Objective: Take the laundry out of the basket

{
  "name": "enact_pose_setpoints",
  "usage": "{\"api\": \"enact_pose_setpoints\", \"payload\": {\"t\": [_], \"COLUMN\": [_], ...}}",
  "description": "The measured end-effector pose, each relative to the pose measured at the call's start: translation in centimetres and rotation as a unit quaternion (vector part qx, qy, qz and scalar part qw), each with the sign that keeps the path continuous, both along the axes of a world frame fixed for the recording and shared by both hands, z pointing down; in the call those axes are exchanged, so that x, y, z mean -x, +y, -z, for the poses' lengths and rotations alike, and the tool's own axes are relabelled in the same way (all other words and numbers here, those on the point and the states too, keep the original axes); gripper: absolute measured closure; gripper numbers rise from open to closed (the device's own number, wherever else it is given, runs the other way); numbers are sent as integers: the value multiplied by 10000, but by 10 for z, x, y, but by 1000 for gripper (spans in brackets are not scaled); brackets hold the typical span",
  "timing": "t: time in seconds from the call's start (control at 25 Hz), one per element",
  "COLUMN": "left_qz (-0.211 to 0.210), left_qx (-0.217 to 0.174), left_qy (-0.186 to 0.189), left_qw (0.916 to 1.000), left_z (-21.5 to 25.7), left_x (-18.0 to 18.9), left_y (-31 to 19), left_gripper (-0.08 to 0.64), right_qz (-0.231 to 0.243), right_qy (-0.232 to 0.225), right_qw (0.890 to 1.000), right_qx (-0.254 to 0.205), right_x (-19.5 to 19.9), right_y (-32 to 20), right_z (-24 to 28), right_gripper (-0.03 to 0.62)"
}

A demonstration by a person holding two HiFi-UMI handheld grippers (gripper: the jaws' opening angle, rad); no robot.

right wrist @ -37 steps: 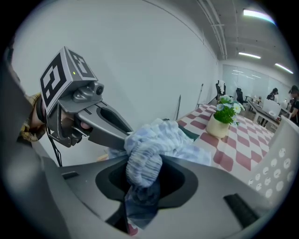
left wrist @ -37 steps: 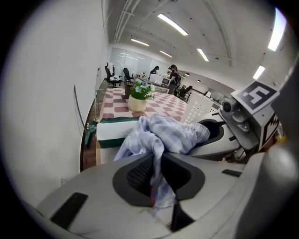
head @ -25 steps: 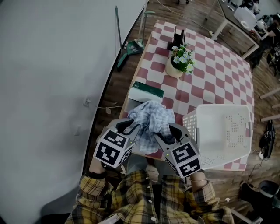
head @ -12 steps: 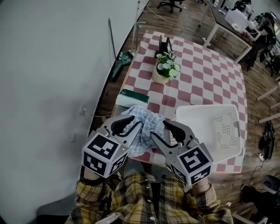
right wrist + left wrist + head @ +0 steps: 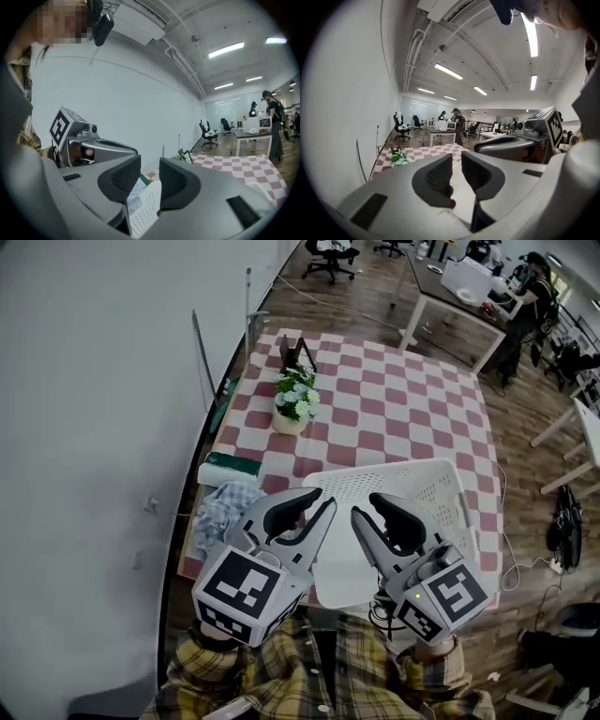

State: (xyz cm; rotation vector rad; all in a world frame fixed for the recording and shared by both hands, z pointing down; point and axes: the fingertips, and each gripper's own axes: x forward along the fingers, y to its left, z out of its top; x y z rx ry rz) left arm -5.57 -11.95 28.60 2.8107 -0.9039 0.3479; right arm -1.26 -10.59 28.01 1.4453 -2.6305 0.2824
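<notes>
Closest to me, at the bottom of the head view, my yellow plaid sleeves (image 5: 281, 679) frame the two marker cubes (image 5: 246, 592). Just ahead, the left claw (image 5: 324, 500) and the right claw (image 5: 364, 506) hang side by side in the air above the near part of the white basket (image 5: 441, 486), both pointing away from me. Each claw has just been closing, yet a narrow gap remains in both. The two gripper views show nothing caught in either gap, only the basket's perforated wall behind. That basket rests on the near right part of the red-and-white checked bench (image 5: 375, 418). The laundry (image 5: 221, 508), a crumpled blue checked cloth, lies outside the basket on the bench's near left corner, just beside a folded green-and-white item (image 5: 230, 468). Farther along the left side stands a pot of flowers (image 5: 292, 405), then a small dark object (image 5: 296, 352) near the far edge. Beyond the bench I make out office desks (image 5: 450, 296) and chairs (image 5: 328, 251).
</notes>
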Motion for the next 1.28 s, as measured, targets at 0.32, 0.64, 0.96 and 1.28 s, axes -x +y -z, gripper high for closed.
{"api": "enact_pose_setpoints", "payload": {"t": [0.32, 0.64, 0.96, 1.28], "left_qz": [-49, -211, -356, -342], "left_qx": [-20, -72, -29, -10], "left_qy": [509, 609, 644, 607], "left_qw": [9987, 9979, 9973, 9976], "left_z": [16, 22, 26, 22], "left_x": [-83, -104, -103, -95], "left_y": [25, 27, 24, 21], "left_gripper": [531, 532, 532, 532], "right_qz": [-694, -824, -902, -913], "right_qy": [-258, -259, -66, -220], "right_qw": [9970, 9961, 9958, 9955], "right_qx": [-234, -180, -146, -91], "right_x": [-92, -110, -103, -101], "right_y": [18, 20, 15, 13], "right_z": [10, 10, 10, 7], "right_gripper": [588, 588, 588, 589]}}
